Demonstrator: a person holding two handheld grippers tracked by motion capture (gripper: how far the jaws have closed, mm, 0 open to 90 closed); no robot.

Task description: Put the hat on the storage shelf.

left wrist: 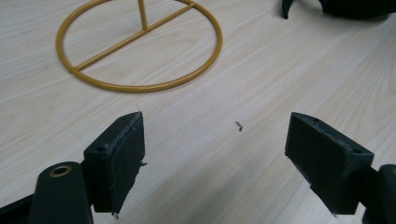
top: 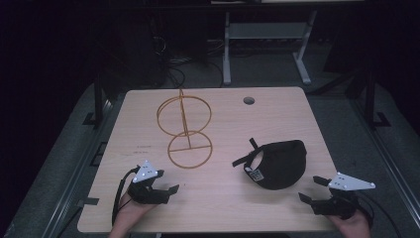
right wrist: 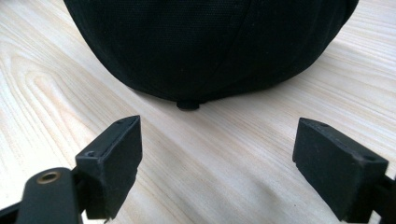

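Lying just ahead of the right gripper (top: 313, 190), the black cap (top: 279, 162) is nearer to it than to the left gripper (top: 167, 181). Both sets of jaws are held apart and empty; the wire stand (top: 185, 130) is faced by the left.

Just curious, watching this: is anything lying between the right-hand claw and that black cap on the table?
Nothing visible. The right gripper sits open just short of the black cap, with bare table between its jaws and the cap's edge. The gold wire stand stands off to the left.
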